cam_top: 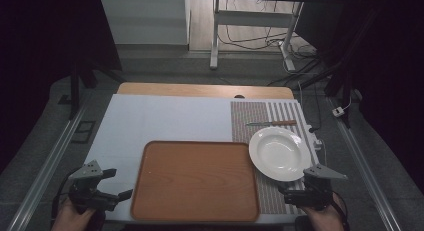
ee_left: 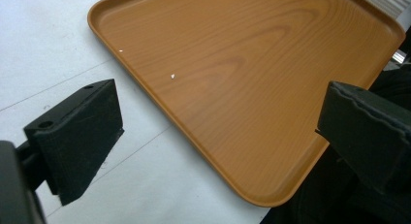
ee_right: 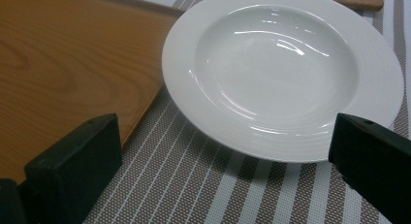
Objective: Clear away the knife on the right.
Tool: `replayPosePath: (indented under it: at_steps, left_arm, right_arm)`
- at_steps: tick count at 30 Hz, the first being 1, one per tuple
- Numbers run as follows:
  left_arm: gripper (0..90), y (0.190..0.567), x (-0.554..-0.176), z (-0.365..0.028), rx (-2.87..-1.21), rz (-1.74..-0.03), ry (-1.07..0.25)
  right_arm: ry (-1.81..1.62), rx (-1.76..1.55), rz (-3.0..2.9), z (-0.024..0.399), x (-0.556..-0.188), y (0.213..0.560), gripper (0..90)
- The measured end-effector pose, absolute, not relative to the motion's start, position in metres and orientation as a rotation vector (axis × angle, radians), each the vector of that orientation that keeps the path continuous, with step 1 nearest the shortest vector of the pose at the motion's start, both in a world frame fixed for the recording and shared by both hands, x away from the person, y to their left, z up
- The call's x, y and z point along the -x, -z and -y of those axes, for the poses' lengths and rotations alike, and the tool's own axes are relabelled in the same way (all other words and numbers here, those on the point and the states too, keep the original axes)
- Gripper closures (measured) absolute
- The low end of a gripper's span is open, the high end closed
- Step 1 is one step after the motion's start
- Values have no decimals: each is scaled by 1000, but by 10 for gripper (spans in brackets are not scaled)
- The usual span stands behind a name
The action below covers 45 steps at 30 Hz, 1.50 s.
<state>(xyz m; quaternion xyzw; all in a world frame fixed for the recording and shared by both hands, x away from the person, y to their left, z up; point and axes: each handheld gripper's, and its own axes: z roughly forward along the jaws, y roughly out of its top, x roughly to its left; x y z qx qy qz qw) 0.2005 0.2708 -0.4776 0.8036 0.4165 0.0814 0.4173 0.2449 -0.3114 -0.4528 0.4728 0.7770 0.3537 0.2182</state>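
Bare tray (cam_top: 195,181) and bare plate (cam_top: 280,153) on the table.
Knife (cam_top: 272,123) lies beyond the plate on a striped mat (cam_top: 262,116); left gripper (cam_top: 114,183) and right gripper (cam_top: 289,193) hover near, jaws apart.

Tray (cam_top: 195,180) lies at front-centre of worktop (cam_top: 150,121). Placemat (cam_top: 265,116) on its right, running front to back. Plate (cam_top: 280,153) sits on placemat, just beside tray's right edge. Knife (cam_top: 271,123) lies crosswise on placemat behind plate, near it.
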Motion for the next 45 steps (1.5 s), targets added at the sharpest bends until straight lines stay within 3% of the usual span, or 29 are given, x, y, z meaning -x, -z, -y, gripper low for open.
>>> replayPosePath:
  at_steps: [45]
  left_arm:
    - [24, 478, -201, -271, -2018, -1052, -203]
  right_arm:
    - [-991, -1235, -2256, 298, -255, 451, 2]
